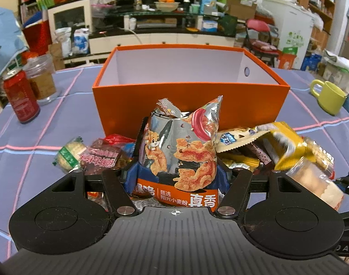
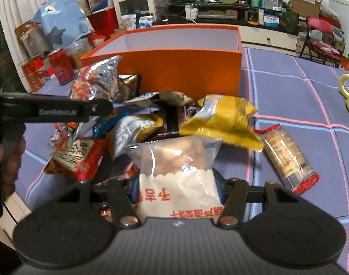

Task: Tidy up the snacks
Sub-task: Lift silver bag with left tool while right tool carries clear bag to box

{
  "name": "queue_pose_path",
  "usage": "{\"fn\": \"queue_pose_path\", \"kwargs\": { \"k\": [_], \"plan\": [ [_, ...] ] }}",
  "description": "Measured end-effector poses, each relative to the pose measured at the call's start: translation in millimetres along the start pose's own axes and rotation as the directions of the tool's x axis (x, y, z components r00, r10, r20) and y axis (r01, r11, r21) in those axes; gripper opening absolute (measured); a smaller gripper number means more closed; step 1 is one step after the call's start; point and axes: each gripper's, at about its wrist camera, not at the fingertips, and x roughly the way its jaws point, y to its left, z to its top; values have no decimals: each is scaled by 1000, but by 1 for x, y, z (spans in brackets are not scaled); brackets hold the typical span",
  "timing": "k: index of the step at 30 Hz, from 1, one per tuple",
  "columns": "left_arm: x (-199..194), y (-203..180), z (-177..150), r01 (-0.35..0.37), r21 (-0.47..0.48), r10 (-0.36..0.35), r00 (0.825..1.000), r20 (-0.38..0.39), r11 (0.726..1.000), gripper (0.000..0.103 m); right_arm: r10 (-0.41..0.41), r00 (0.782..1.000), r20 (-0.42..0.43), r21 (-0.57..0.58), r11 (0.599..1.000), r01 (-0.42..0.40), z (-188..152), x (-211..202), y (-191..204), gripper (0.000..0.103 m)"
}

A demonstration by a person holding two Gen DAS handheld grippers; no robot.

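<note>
My left gripper [image 1: 176,171] is shut on a silver and orange snack bag [image 1: 179,142] with a cartoon squirrel, held upright between the blue fingers [image 1: 131,176]. Behind it stands the open orange box [image 1: 190,105], whose visible white inside shows nothing. My right gripper [image 2: 176,183] is shut on a clear and white biscuit bag [image 2: 174,167] with red lettering, at the near side of the snack pile. A yellow packet [image 2: 220,119] lies just beyond it. The orange box [image 2: 186,73] is behind the pile. The left gripper's black body [image 2: 55,111] crosses the left side, with a hand below it.
Several loose snack packs lie on the purple checked tablecloth in front of the box, among them a cracker roll [image 2: 286,158] and a green-wrapped pack [image 1: 69,153]. A red can [image 1: 20,96] and a jar [image 1: 41,78] stand at the left, a yellow-green mug [image 1: 330,96] at the right.
</note>
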Motion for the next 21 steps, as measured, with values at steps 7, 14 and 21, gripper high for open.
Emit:
{"fn": "queue_pose_path", "kwargs": {
  "k": [7, 14, 21],
  "plan": [
    [-2, 2, 2, -27, -9, 27, 1000, 14, 1000, 36, -2, 1000, 24, -12, 1000, 2, 2, -5, 0, 57],
    [-11, 4, 3, -11, -16, 11, 999, 32, 1000, 35, 5, 1000, 29, -16, 1000, -5, 1, -6, 1, 57],
    [-28, 5, 6, 19, -26, -17, 998, 64, 999, 34, 13, 999, 40, -21, 1000, -12, 1, -8, 1, 57]
  ]
}}
